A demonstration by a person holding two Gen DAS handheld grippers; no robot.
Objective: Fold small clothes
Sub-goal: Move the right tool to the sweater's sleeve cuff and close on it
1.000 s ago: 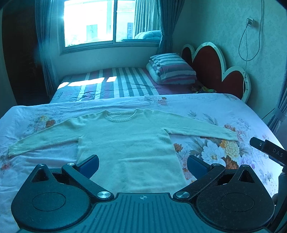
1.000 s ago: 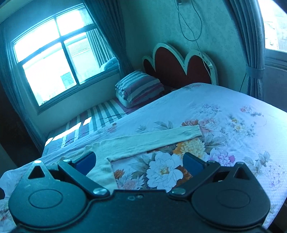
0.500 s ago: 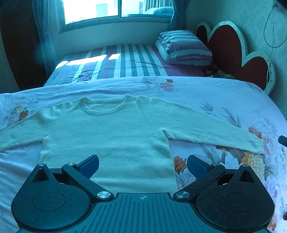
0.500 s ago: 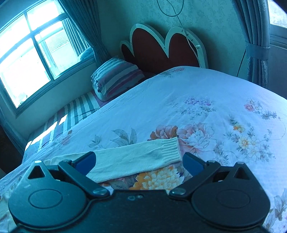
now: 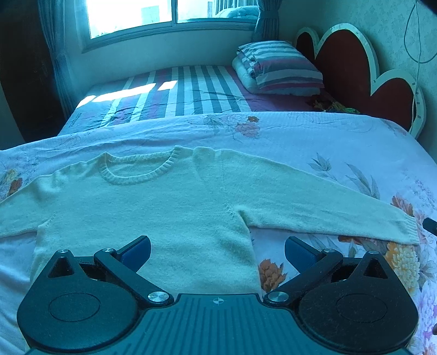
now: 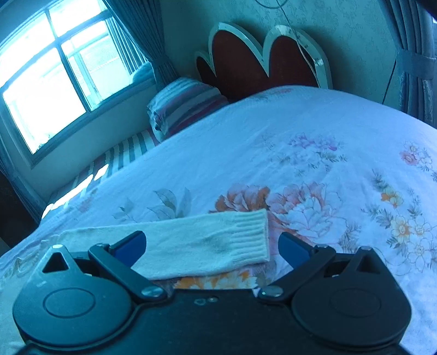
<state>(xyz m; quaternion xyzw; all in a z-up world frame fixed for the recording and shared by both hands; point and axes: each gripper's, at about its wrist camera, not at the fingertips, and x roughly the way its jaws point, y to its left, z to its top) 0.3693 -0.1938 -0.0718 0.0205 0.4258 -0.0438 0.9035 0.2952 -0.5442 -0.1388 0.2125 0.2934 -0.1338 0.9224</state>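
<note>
A pale cream knit sweater point(image 5: 153, 207) lies flat, front up, on the floral bedspread point(image 5: 314, 142), both sleeves spread out sideways. My left gripper point(image 5: 217, 250) is open and empty, low over the sweater's lower right body. The sweater's right sleeve point(image 5: 314, 207) runs out to the right. In the right wrist view its ribbed cuff point(image 6: 245, 237) lies between the open fingers of my right gripper point(image 6: 211, 244), which hovers close over it, empty. A tip of the right gripper shows at the left wrist view's right edge point(image 5: 430, 225).
A striped sheet point(image 5: 177, 92) and a striped pillow point(image 5: 278, 65) lie beyond the bedspread, under a bright window point(image 5: 131, 13). A red scalloped headboard point(image 5: 355, 62) stands against the right wall. Curtains point(image 6: 415, 54) hang at the right.
Both grippers have moved forward and lower toward the sweater. The right gripper has closed in on the right sleeve's cuff, which now sits between its open fingers.
</note>
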